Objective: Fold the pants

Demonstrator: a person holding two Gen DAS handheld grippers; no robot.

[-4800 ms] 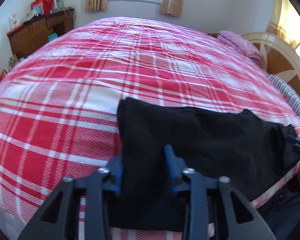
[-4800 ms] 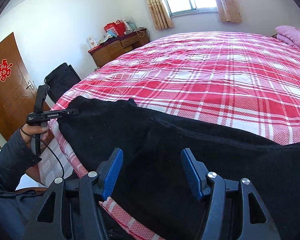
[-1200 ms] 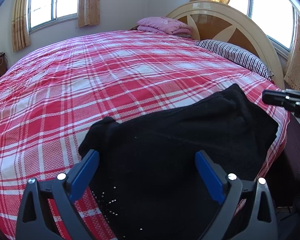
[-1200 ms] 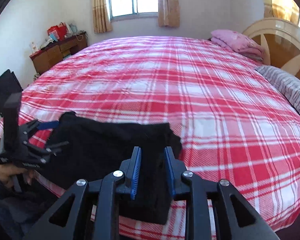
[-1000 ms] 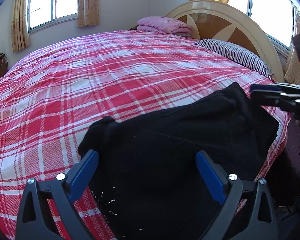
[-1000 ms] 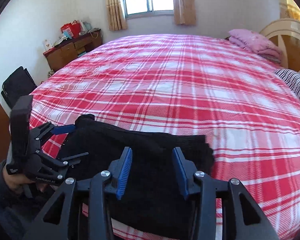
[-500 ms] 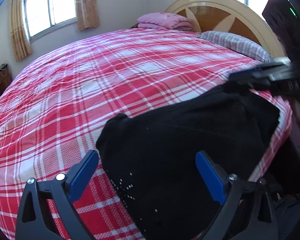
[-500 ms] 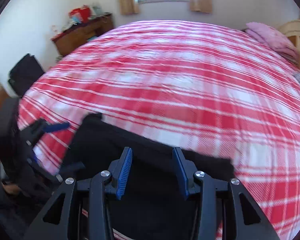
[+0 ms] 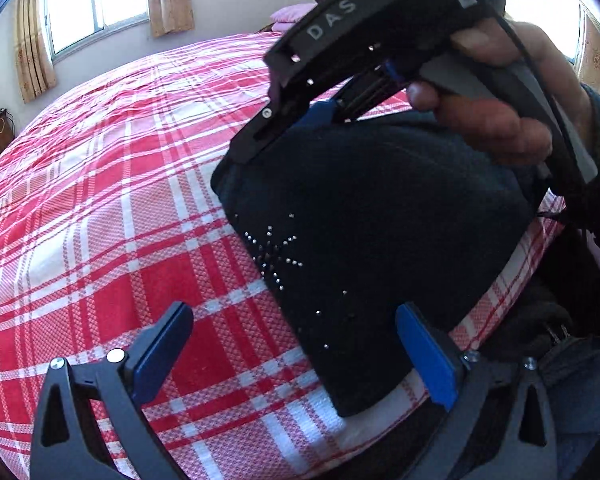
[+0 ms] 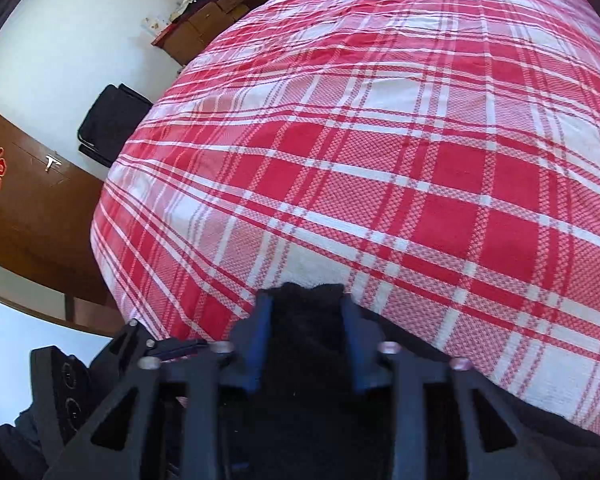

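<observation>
Pants (image 9: 372, 240): your right gripper (image 10: 306, 312) just closed, pinching the edge for folding; left gripper (image 9: 296, 352) wide open, empty.

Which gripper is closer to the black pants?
Right. The right gripper is pinching the black pants; the left gripper hangs open just above them.

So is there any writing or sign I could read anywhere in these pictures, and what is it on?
"DAS": pale letters on the black body of the right claw.
Red ornamental sign on the brown door: its characters are too small to read.
Red packages on the wooden dresser: any print is too blurred.
</observation>
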